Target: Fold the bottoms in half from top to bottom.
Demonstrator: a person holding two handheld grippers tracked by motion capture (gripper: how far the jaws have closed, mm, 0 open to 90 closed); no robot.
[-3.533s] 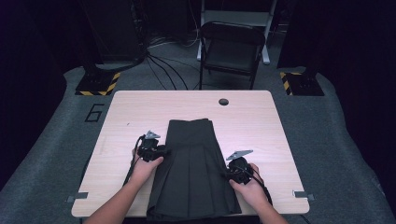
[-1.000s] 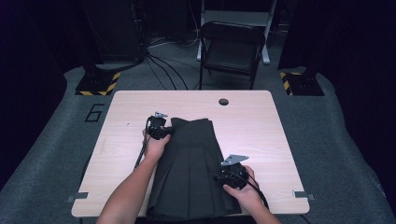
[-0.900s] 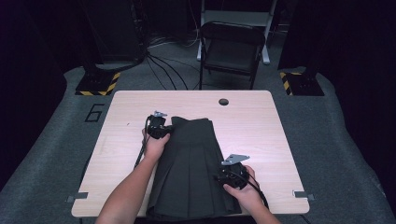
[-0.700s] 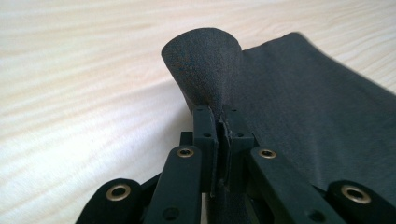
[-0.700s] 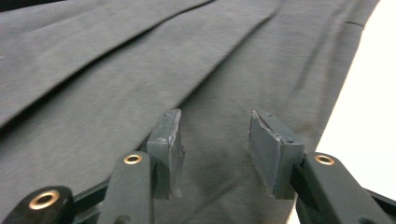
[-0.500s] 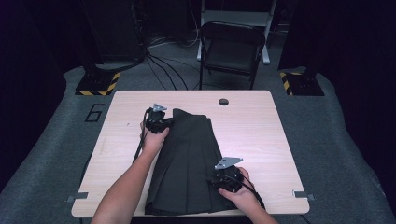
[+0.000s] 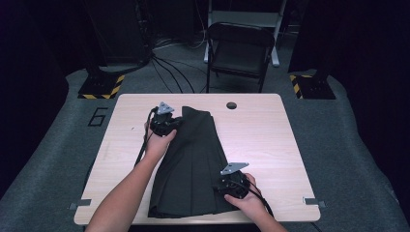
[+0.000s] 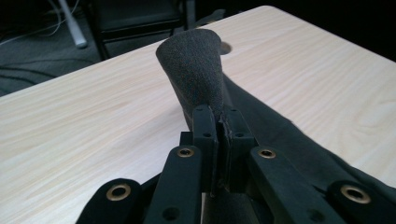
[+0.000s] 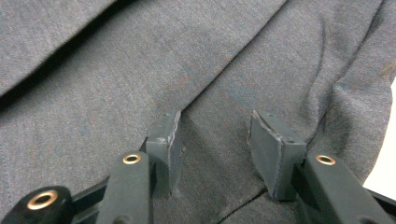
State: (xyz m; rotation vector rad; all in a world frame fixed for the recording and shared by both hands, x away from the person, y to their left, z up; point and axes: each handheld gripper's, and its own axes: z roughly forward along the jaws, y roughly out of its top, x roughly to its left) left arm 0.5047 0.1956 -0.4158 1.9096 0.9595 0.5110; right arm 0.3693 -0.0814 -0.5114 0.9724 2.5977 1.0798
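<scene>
A dark grey pleated skirt [image 7: 193, 164] lies lengthwise on the wooden table [image 7: 275, 145], its narrow end far and its wide hem near the front edge. My left gripper [image 7: 169, 123] is at the skirt's far left corner. In the left gripper view that gripper [image 8: 217, 116] is shut on a fold of the skirt [image 8: 194, 65], which stands up past the jaws. My right gripper [image 7: 223, 186] rests on the skirt's near right part. In the right gripper view that gripper [image 9: 215, 135] is open, its pads pressed down on the skirt [image 9: 140, 56].
A round cable hole [image 7: 231, 105] sits in the table near its far edge. A black folding chair [image 7: 239, 50] stands behind the table, with cables on the floor. Bare wood lies to the left and right of the skirt.
My left gripper went from the skirt's left side up to its far left corner and took hold there. My right gripper slid left onto the cloth. The skirt's top has shifted.
</scene>
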